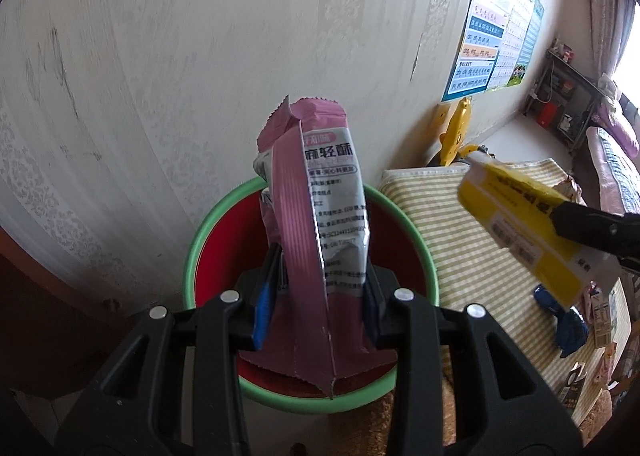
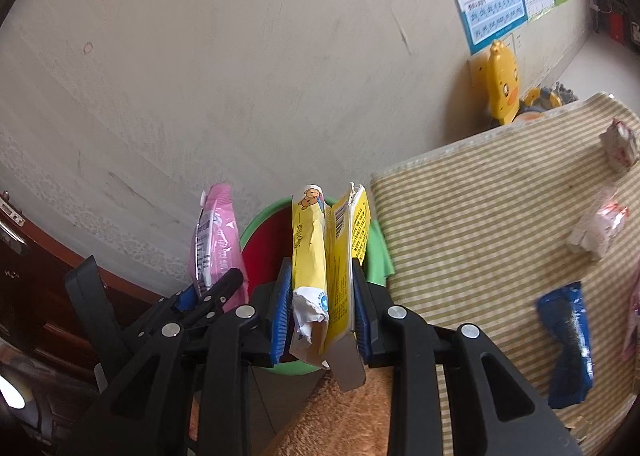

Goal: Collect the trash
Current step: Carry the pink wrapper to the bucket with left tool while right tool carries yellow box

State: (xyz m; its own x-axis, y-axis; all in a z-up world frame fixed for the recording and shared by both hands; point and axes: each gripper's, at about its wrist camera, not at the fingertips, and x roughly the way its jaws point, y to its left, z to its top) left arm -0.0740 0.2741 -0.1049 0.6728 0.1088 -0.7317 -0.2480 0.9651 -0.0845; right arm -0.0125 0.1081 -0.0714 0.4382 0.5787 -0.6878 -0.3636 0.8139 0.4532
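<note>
Overhanging red bin [image 1: 224, 256]: pink wrapper [image 1: 316, 216]

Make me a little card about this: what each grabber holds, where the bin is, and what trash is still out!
left gripper: shut on pink wrapper, above the bin
right gripper: shut on yellow packet, near the bin
bin: red inside, green rim, by the wall, beside the striped cloth
trash still out: blue wrapper and two white-red packs on the cloth
</note>
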